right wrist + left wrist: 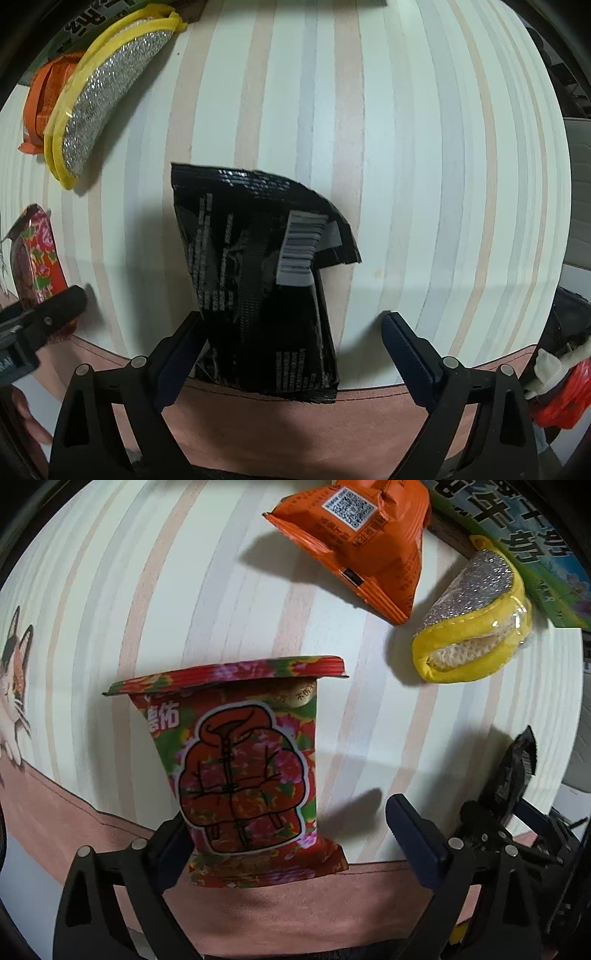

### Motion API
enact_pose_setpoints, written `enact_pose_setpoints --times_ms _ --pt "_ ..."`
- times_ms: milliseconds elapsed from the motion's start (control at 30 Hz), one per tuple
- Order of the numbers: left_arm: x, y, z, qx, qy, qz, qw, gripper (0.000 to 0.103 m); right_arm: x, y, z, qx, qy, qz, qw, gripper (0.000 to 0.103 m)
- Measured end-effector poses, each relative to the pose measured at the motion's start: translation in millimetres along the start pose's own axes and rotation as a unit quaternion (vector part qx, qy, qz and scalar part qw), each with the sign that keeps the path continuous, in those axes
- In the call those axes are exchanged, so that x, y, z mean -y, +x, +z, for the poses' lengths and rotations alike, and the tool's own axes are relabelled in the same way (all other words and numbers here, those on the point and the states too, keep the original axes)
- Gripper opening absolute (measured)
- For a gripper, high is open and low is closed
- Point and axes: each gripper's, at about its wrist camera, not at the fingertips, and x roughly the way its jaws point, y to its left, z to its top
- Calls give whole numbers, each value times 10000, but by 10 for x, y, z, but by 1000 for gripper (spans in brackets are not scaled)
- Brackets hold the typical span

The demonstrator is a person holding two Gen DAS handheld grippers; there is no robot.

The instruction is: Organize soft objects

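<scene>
The left gripper (pixel 288 834) has its fingers spread wide around the floral red snack packet (pixel 243 771), which lies on the striped desk (pixel 184 590); only the left finger touches it. The right gripper (pixel 291 349) is likewise spread around the black foil packet (pixel 258 266), gripping nothing. Both packets look light, puffy and slick, likely to crumple and slide, so a pinch across the middle or on the flat crimped seam seems safest. Farther off lie an orange packet (pixel 362 542) and a yellow-edged glittery scouring pad (pixel 476 624).
</scene>
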Motion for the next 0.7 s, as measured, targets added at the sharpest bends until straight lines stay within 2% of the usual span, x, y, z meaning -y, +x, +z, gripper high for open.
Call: enact_pose_setpoints --times_ms 67,133,200,267,433,600,700 --pt "39 2 -21 15 -13 32 10000 97 -21 -3 -4 47 2 -2 10000 97" --pt "74 23 -41 54 -43 146 9999 87 -54 -29 25 82 -1 -1 10000 94" --pt "90 -40 -82 132 -12 381 9992 61 -99 -67 9 156 -71 -19 9999 89" --pt "94 -80 -103 202 12 388 9990 46 -169 -120 -41 214 -124 -37 9997 78" --pt "52 -67 -170 181 -52 345 9992 45 -355 -191 -127 339 -326 -107 9988 54" --pt "49 -149 -228 285 -111 285 9991 44 -462 -215 -199 418 -478 -111 9979 50" --pt "122 -402 -330 496 15 163 9986 44 -449 -315 -249 356 -425 398 9977 46"
